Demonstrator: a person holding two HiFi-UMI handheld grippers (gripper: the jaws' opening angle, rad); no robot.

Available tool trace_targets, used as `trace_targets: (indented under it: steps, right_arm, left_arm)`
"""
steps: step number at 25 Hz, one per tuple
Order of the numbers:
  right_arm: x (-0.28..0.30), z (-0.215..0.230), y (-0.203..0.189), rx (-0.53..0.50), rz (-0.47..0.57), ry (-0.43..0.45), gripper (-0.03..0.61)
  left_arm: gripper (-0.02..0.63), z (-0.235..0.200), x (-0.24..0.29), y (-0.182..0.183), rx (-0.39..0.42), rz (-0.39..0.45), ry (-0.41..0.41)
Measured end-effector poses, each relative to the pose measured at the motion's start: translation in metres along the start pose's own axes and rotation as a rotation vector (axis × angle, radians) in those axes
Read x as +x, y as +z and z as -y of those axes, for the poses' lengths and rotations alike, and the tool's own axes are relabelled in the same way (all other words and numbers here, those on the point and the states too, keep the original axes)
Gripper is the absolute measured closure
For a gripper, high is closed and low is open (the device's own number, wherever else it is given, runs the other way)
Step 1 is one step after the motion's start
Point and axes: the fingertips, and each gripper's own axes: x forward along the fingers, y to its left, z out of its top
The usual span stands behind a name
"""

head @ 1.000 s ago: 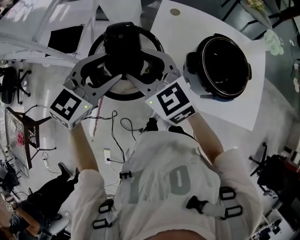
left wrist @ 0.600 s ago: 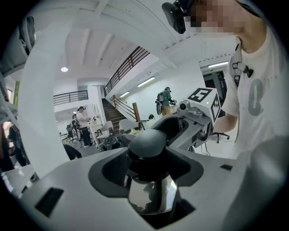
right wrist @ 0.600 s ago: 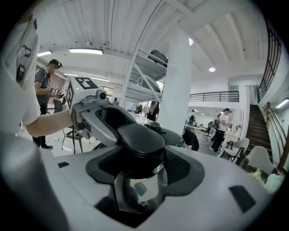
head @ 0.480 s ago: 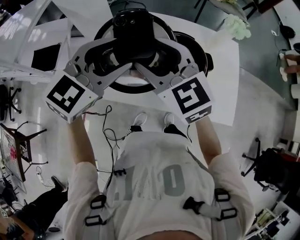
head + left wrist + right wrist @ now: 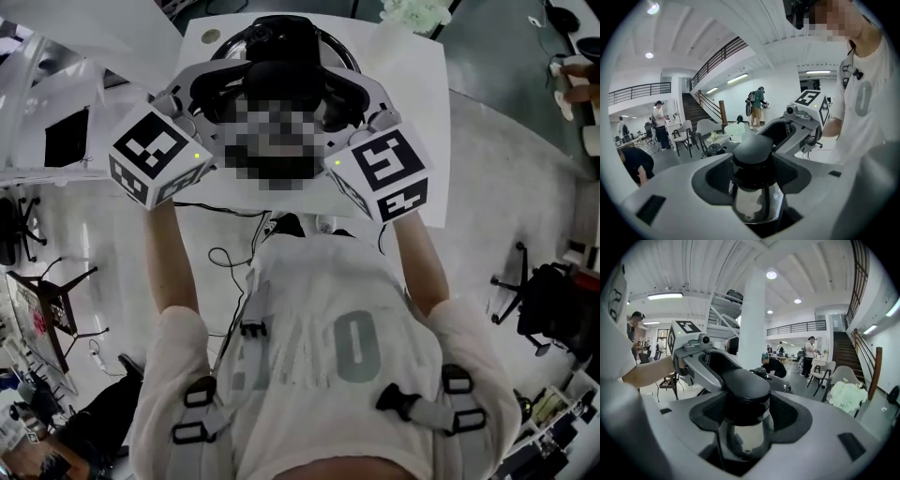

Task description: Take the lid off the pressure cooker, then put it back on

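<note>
The pressure cooker lid (image 5: pixel 349 58), round and dark with a black handle (image 5: pixel 281 36), is held over the white table (image 5: pixel 417 89). My left gripper (image 5: pixel 223 86) and right gripper (image 5: pixel 345 92) clamp that handle from opposite sides. In the left gripper view the handle (image 5: pixel 752 152) fills the left gripper (image 5: pixel 752 176), and the right gripper (image 5: pixel 799 124) comes in from across. The right gripper view has the handle (image 5: pixel 745 390) wedged in the right gripper (image 5: pixel 743 420), with the left gripper (image 5: pixel 698 357) opposite. The cooker pot is hidden under the lid.
White flowers (image 5: pixel 412 11) lie at the table's far edge, also flowers (image 5: pixel 846 394) in the right gripper view. Cables (image 5: pixel 225 262) trail on the floor by my feet. A black office chair (image 5: pixel 539 314) stands at the right. People and chairs (image 5: pixel 684 136) are in the background.
Both grippers carried the lid to the right, from beside the open pot to over it. The pot, open and visible a second ago, is now covered from view.
</note>
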Motion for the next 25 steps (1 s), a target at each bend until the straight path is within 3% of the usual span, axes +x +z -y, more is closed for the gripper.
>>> trace_targets:
  steps: [6,15,25]
  right_arm:
    - [0.01,0.001,-0.023,0.095,-0.052,0.007,0.302]
    - [0.023,0.003,-0.034,0.098,-0.149,0.052,0.304]
    - [0.027,0.0,-0.034,0.151,-0.202,0.119,0.318]
  left_arm:
    - [0.365,-0.001,0.013,-0.022,-0.051,-0.036,-0.058]
    - [0.36,-0.009,0.018,-0.038,-0.115,0.008,-0.093]
    - [0.36,-0.015,0.013,-0.041,-0.106,-0.009,-0.146]
